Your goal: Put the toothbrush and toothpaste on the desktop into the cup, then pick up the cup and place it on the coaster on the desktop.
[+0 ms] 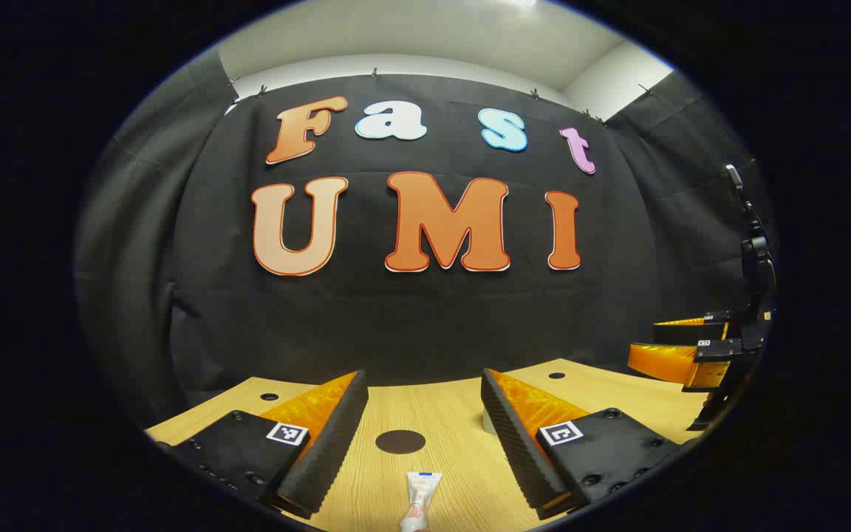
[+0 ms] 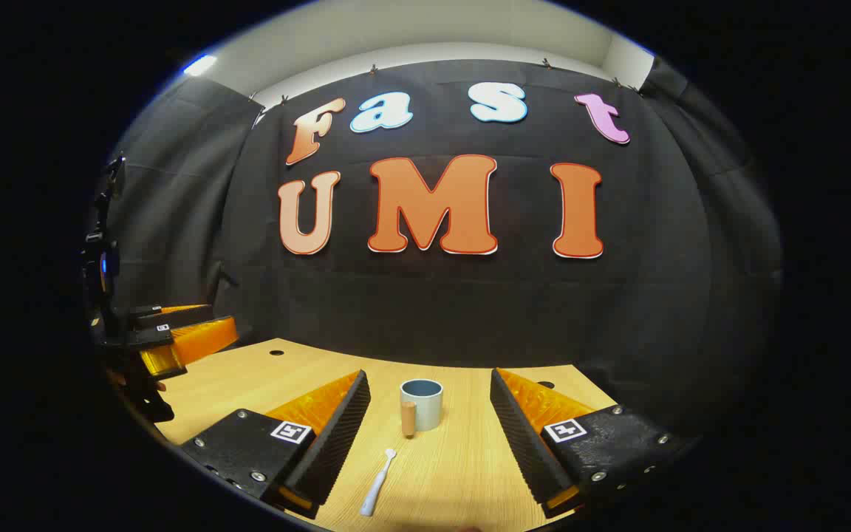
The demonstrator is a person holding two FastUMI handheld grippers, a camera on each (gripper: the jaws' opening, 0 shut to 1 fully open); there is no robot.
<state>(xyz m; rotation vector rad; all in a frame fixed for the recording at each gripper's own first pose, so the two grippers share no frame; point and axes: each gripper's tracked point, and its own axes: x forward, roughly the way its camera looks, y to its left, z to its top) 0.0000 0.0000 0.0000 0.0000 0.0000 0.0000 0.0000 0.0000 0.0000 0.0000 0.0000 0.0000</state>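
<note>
In the left gripper view, the left tool [image 1: 424, 410] is hovering open above the counter [image 1: 455, 458], toothpaste [image 1: 420, 499] lying at its near edge, before a dark coaster [image 1: 400, 442]. In the right gripper view, the right tool [image 2: 429, 406] is hovering open; the cup [image 2: 421, 404] is standing mid-counter, toothbrush [image 2: 377, 484] lying nearer.

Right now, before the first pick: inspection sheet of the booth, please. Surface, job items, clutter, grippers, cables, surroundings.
Surface: wooden desktop, light grain, a few small round holes near its far edge.
Job's things: toothpaste lies flat ahead of the left gripper; coaster, dark and round, lies beyond it, bare. Toothbrush lies flat ahead of the right gripper; cup stands upright beyond it, with nothing sticking out of it.
Clutter: nothing seen.
Grippers: left gripper jaws wide apart, holding nothing; right gripper the same.
Cables: nothing seen.
Surroundings: black cloth wall behind the desktop, pale ceiling above.
</note>
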